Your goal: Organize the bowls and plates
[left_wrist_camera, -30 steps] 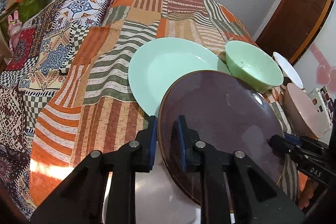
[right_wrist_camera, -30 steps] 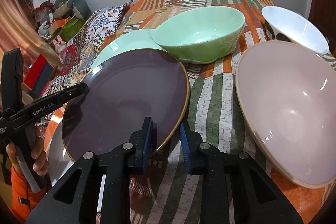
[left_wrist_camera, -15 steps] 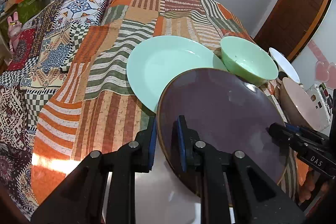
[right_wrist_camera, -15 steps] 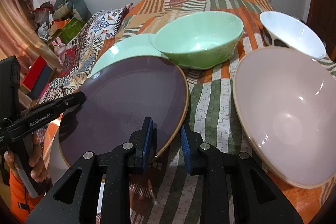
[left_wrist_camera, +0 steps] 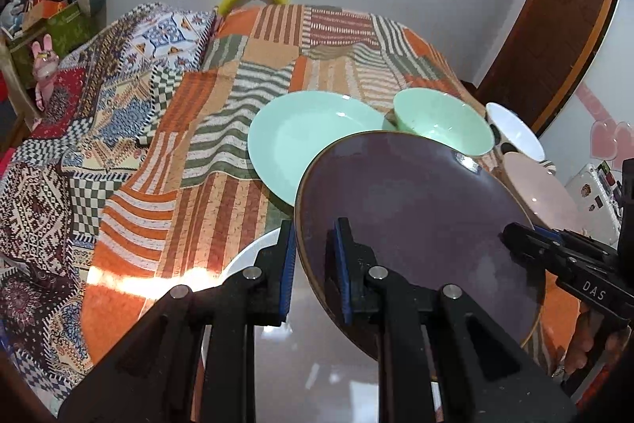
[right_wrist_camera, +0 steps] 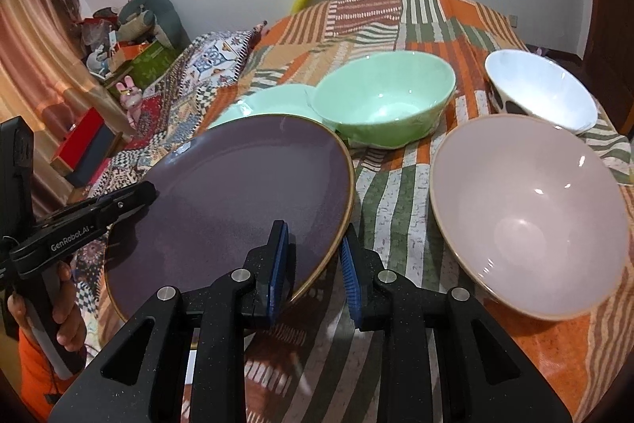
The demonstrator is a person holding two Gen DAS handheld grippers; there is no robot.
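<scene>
A dark purple plate (left_wrist_camera: 416, 221) with a gold rim is held up off the patchwork cloth by both grippers. My left gripper (left_wrist_camera: 313, 264) is shut on its near left rim. My right gripper (right_wrist_camera: 313, 256) is shut on the opposite rim of the plate (right_wrist_camera: 237, 197). A mint green plate (left_wrist_camera: 309, 141) lies flat behind it. A mint green bowl (right_wrist_camera: 384, 102) stands next to that plate. A pink bowl (right_wrist_camera: 531, 209) and a white bowl (right_wrist_camera: 543, 90) stand to the right. A white plate (left_wrist_camera: 253, 256) lies under the purple one, mostly hidden.
The patchwork cloth (left_wrist_camera: 222, 98) covers the table and stretches far back. A second patterned cloth (left_wrist_camera: 59, 129) covers the left side. Toys and boxes (right_wrist_camera: 134, 42) sit beyond the left edge. A wooden door (left_wrist_camera: 554, 38) stands at the right.
Both grippers have lifted the purple plate higher, and it now tilts up more. The bowls and green plate stay put.
</scene>
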